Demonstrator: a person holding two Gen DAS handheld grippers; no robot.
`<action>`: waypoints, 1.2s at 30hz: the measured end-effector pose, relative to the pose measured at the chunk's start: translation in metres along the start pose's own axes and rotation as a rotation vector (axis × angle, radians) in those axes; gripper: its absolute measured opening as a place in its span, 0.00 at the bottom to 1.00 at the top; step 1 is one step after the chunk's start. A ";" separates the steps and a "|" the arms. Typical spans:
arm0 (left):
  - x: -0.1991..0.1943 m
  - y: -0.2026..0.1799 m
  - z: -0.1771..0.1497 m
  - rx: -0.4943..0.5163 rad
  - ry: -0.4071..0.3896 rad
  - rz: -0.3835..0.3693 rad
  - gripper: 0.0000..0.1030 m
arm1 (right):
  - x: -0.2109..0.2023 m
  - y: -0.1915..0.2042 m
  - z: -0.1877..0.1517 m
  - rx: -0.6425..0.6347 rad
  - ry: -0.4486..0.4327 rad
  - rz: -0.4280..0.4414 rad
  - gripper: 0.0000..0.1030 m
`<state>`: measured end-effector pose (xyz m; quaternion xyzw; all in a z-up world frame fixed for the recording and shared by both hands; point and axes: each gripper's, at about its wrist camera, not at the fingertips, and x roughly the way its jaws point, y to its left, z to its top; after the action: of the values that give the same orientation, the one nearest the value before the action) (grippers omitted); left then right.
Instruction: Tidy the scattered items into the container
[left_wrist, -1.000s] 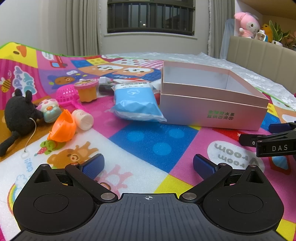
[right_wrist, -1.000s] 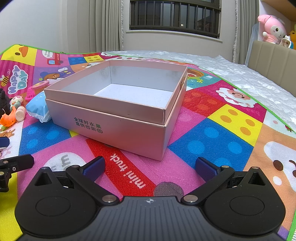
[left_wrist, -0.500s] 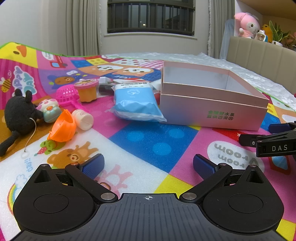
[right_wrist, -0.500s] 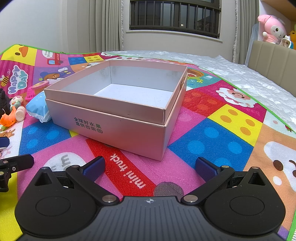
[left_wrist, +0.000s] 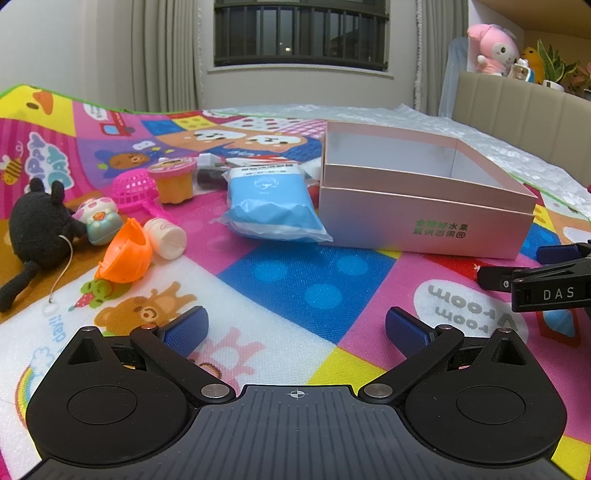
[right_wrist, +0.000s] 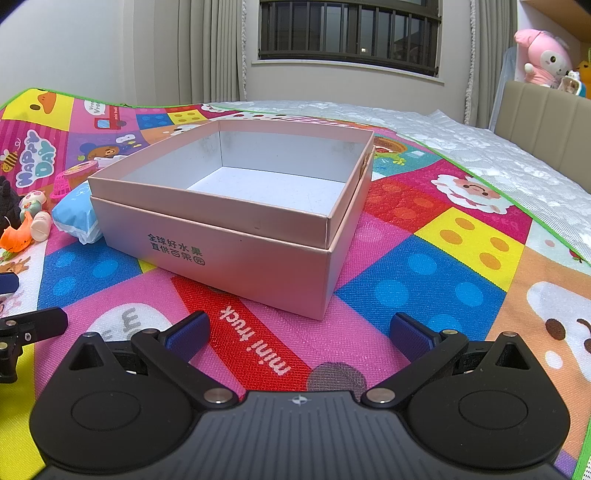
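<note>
Pink cardboard forms the open box (right_wrist: 236, 254), which sits on the play mat (right_wrist: 424, 280) with nothing visible inside it. Pressed against the box's left wall lies a blue tissue pack (left_wrist: 267, 205). Further toward the mat's left edge the other items are scattered: an orange jelly cup (left_wrist: 173, 181) just beside a pink mesh basket (left_wrist: 133, 188), a white bottle (left_wrist: 165, 238) on its side touching an orange shell half (left_wrist: 125, 253), a small mushroom toy (left_wrist: 99, 219), and a black plush (left_wrist: 37, 229) nearest that edge.

Both tools hover low over the mat's near edge. The left gripper (left_wrist: 295, 326) has its blue pads spread wide with nothing between them; the right gripper (right_wrist: 299, 330) is likewise spread and empty, directly in front of the box's near corner.
</note>
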<state>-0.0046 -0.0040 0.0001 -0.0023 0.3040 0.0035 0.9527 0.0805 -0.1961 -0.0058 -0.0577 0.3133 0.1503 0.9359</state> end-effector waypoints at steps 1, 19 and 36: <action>0.000 0.000 0.000 -0.001 0.000 -0.001 1.00 | 0.000 0.000 0.000 0.000 0.000 0.000 1.00; -0.001 0.001 0.000 -0.003 -0.001 -0.002 1.00 | 0.000 0.000 0.000 0.000 0.000 0.000 1.00; -0.001 0.002 0.000 -0.005 -0.002 -0.001 1.00 | 0.001 0.000 0.000 0.000 0.000 0.000 1.00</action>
<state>-0.0057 -0.0024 0.0007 -0.0050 0.3031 0.0037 0.9529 0.0809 -0.1960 -0.0062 -0.0578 0.3132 0.1506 0.9359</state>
